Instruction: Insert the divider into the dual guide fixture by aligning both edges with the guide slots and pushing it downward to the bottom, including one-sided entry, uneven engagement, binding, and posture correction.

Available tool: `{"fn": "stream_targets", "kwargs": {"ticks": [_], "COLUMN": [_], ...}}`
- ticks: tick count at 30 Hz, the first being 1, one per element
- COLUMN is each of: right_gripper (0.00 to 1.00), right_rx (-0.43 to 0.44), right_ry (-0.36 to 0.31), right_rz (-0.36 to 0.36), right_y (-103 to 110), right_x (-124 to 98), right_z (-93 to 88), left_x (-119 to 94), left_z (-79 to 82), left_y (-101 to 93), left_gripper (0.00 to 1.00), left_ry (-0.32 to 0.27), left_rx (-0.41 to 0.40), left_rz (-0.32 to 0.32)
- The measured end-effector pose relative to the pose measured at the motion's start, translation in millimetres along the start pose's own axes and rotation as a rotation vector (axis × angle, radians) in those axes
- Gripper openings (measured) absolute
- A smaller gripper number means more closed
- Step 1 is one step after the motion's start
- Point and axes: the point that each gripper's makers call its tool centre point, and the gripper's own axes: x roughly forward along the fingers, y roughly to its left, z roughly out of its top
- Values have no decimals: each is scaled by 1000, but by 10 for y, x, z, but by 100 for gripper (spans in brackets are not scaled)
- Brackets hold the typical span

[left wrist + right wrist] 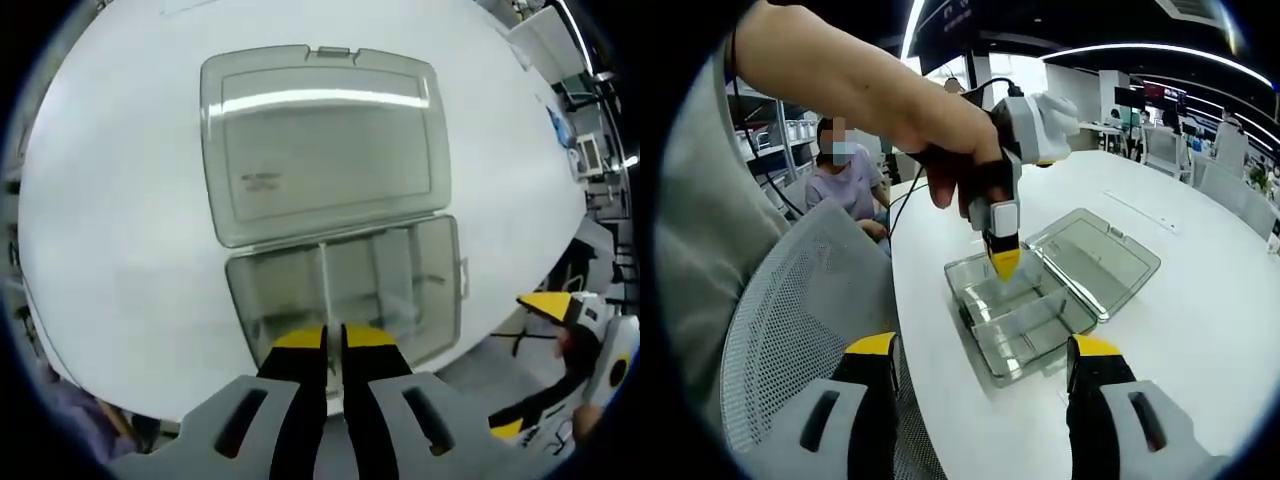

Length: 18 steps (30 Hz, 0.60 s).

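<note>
Left gripper clamped on divider, edge-on in box; right gripper apart.

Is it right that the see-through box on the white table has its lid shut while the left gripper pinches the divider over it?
Not quite. The box has its lid open, lying flat behind it, as the right gripper view shows. The left gripper does pinch the divider over the white table.

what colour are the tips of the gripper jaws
Yellow, on black jaws; clearest on the right gripper in the right gripper view.
</note>
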Motion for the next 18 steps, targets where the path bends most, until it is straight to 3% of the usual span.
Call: {"fn": "stream_targets", "kwargs": {"ticks": [18], "right_gripper": [65], "right_rx": [-22], "right_ry": [27], "right_rz": [9], "right_y": [44], "right_x": [-28], "right_z": [33], "left_x": [-39], "left_z": [18], "left_y": [-8], "left_gripper": [1], "left_ry": [7], "left_rx": [69], "left_rz": [68]}}
